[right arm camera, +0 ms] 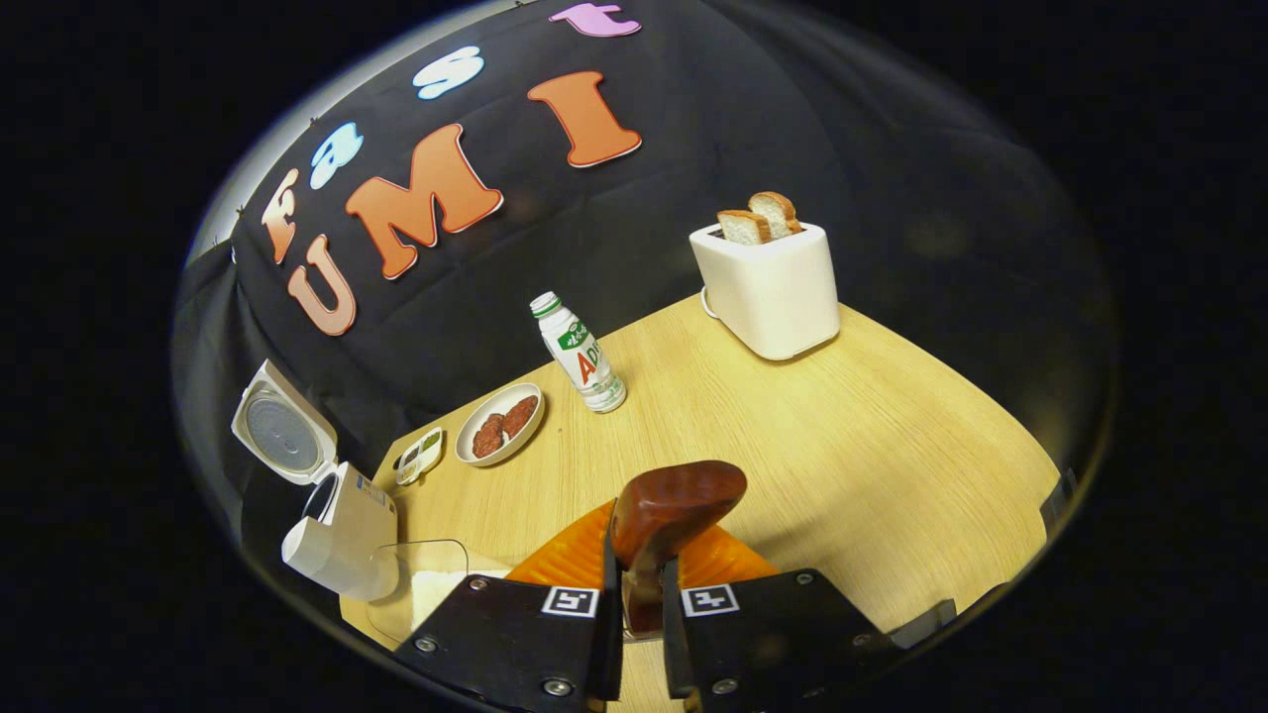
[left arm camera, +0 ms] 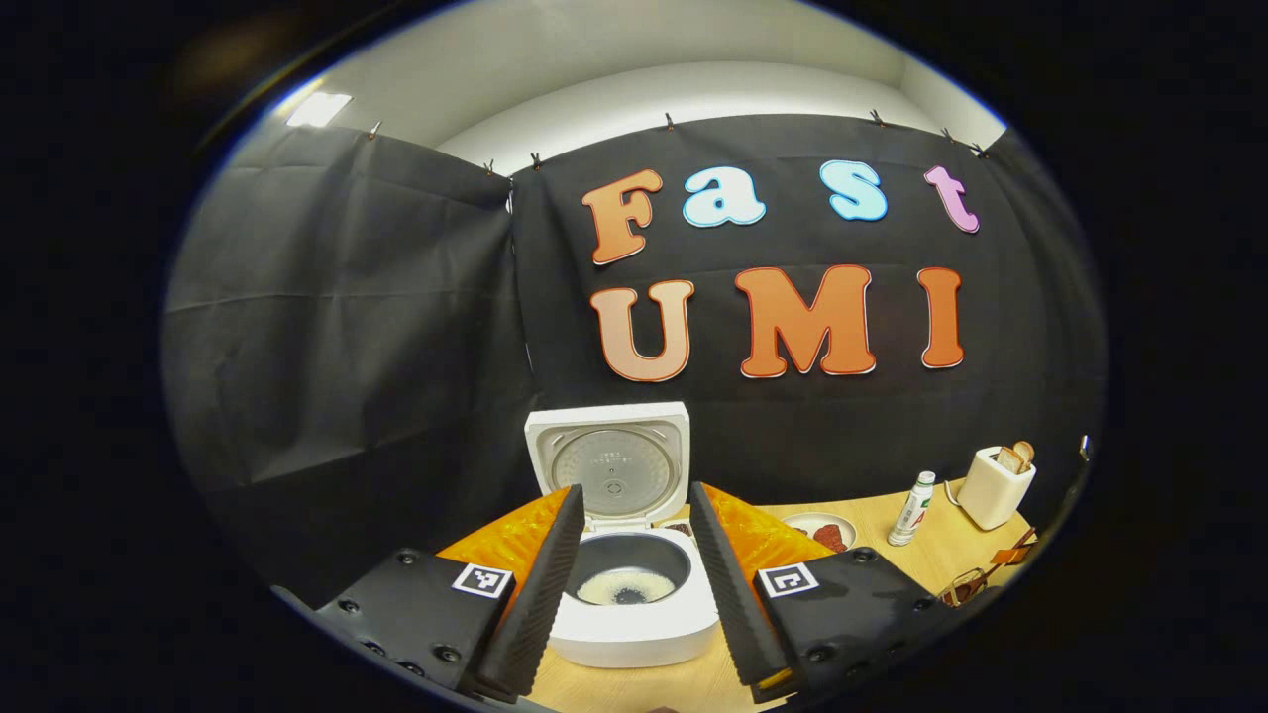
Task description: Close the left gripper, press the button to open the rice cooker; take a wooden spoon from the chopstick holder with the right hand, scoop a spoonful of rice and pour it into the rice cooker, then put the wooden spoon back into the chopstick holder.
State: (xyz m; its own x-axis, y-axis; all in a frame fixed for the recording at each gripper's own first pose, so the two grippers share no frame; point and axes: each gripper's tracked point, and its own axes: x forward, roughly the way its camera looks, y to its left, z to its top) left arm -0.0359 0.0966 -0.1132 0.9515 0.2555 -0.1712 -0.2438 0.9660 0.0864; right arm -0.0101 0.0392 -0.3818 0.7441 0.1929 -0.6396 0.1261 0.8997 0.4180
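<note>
The left tongs (left arm camera: pixel 634 584) stand with jaws apart and nothing between them, held in front of the white square rice cooker (left arm camera: pixel 634 594), which sits on the pale wood-grain table (left arm camera: pixel 951 555). The cooker's lid (left arm camera: pixel 609 460) is raised upright at the back, its round metal inner plate facing forward. The dark inner pot is exposed, and a thin ring of white rice (left arm camera: pixel 626 590) lies on its bottom.

The right tongs (right arm camera: pixel 642 604) are clamped on the neck of the dark reddish-brown wooden spoon (right arm camera: pixel 674 510), whose bowl rises above the jaws over the table. In the right gripper view the open cooker sits at the far left edge of the table, with a clear container of white rice (right arm camera: pixel 426 589) just beside it.

Further back stand a small white plate with brown patties (right arm camera: pixel 500 424), a small white plastic bottle with a green cap (right arm camera: pixel 580 356), and a white toaster holding two bread slices (right arm camera: pixel 771 282). The chopstick holder cannot be identified.
</note>
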